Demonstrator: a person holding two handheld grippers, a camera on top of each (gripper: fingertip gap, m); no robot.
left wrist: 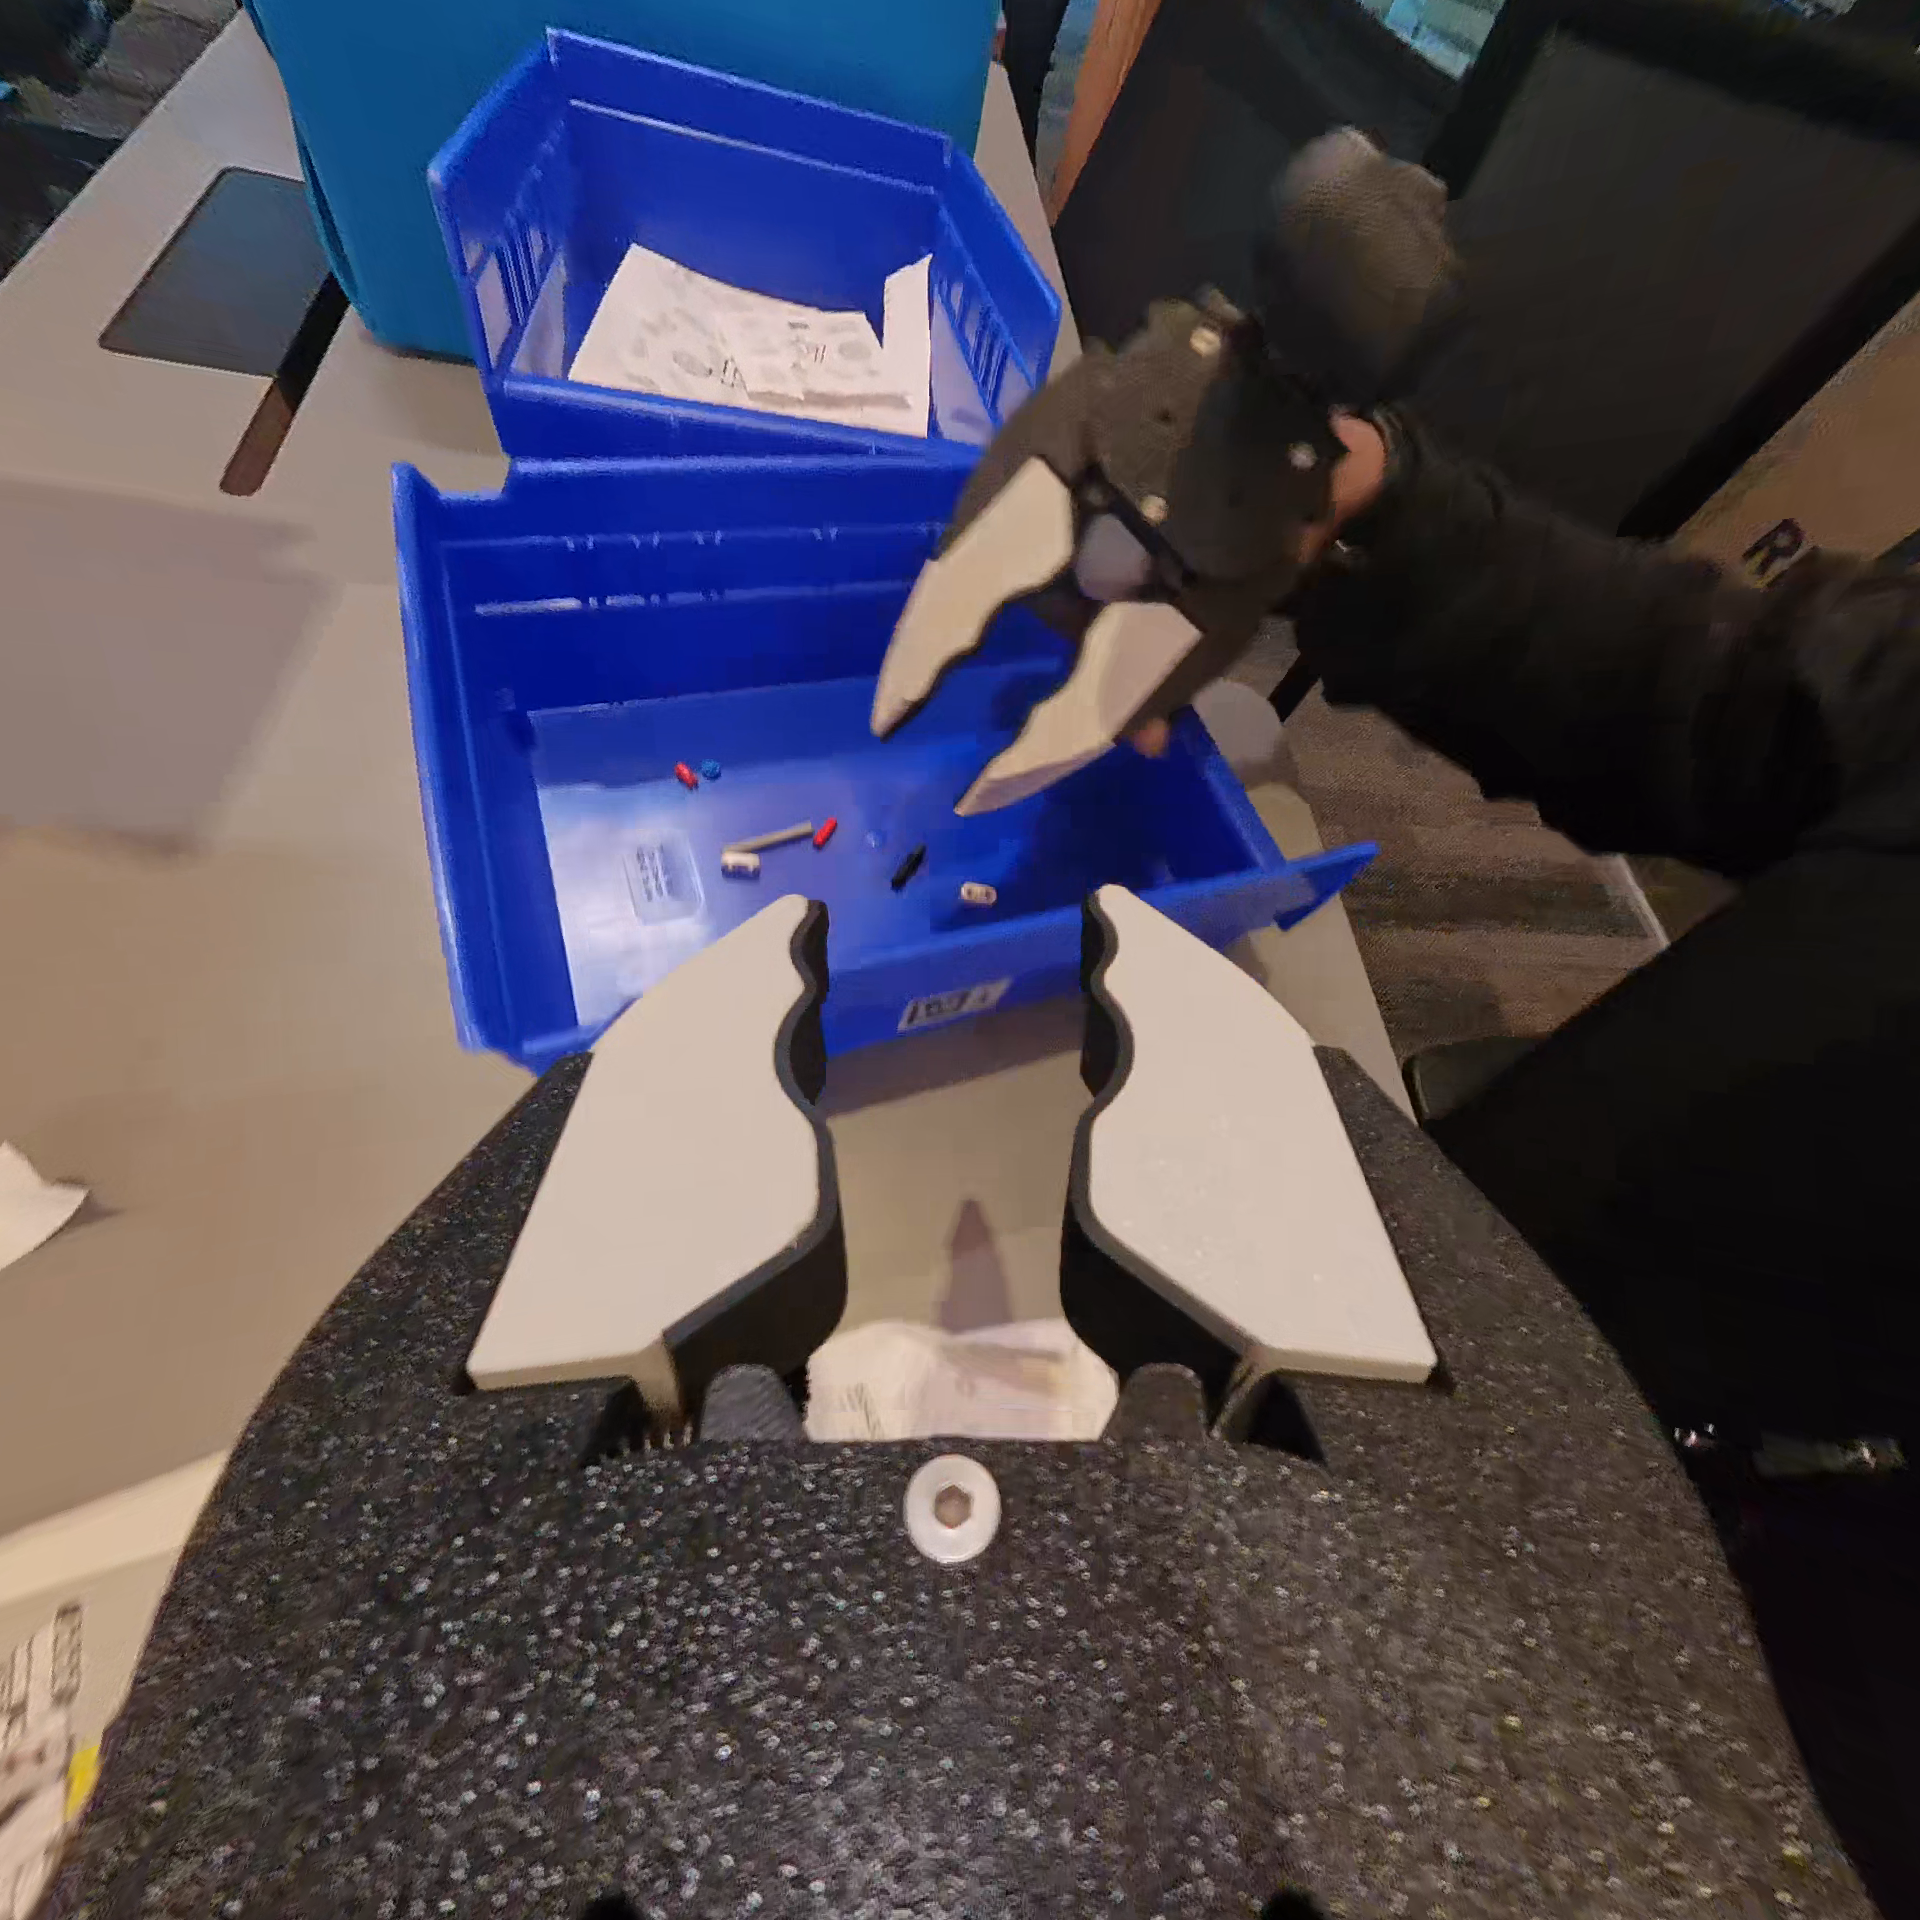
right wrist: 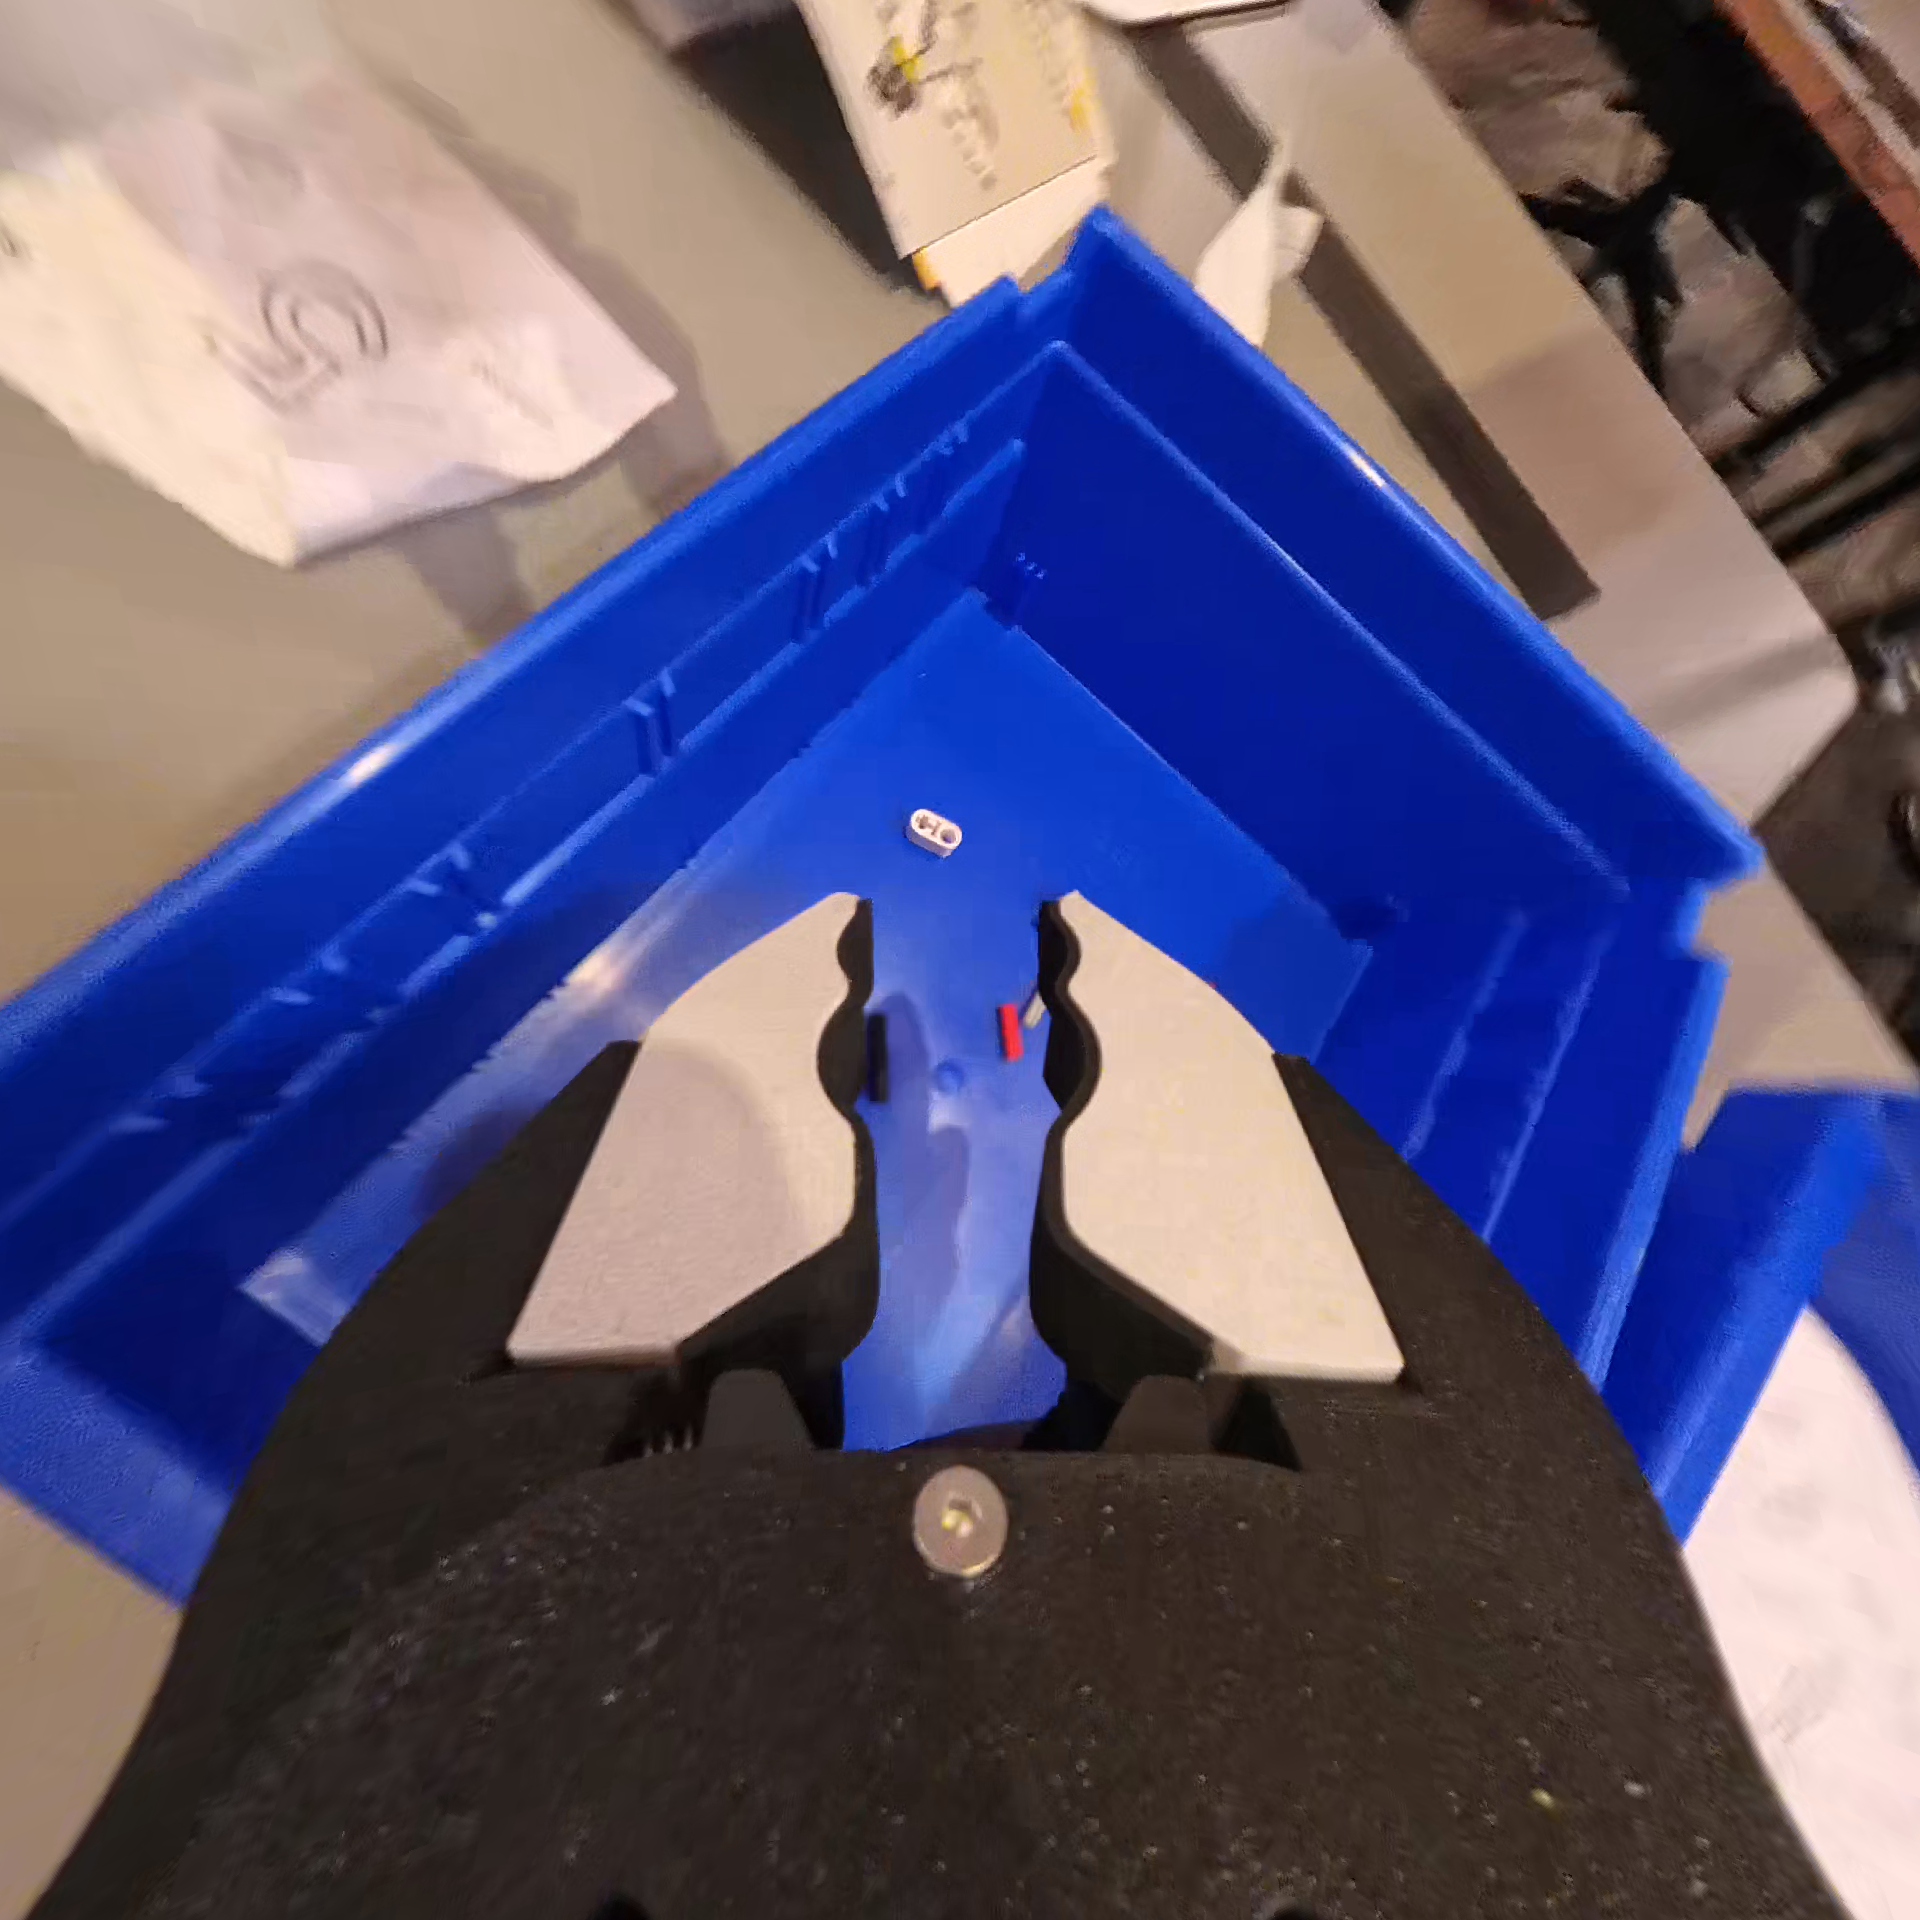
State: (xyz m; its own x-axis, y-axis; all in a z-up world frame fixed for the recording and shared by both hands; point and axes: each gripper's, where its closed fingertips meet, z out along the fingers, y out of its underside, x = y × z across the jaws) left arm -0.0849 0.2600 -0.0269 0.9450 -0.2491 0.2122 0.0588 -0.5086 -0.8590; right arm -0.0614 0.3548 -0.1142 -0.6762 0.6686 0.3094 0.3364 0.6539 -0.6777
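A blue bin (left wrist: 488, 790) sits on the grey table and holds several small parts: a white two-hole link (left wrist: 977, 894), a black pin (left wrist: 907, 868), red pins (left wrist: 825, 832) and a grey axle (left wrist: 774, 840). My left gripper (left wrist: 951, 920) is open and empty, just in front of the bin's near wall. My right gripper (left wrist: 920, 769) hovers open over the bin's right side. In the right wrist view the right gripper (right wrist: 951, 914) is open and empty above the bin floor (right wrist: 1039, 727). The white link (right wrist: 934, 830) lies just beyond its tips, and the black pin (right wrist: 875, 1055) and a red pin (right wrist: 1008, 1031) lie below its fingers.
A second blue bin (left wrist: 727, 166) with folded paper sheets (left wrist: 769, 343) stands behind the first, against a teal box (left wrist: 416, 125). Papers lie on the table (right wrist: 312, 312). A clear plastic bag (left wrist: 613, 883) lies in the near bin's left part. The table edge and carpet are at the right.
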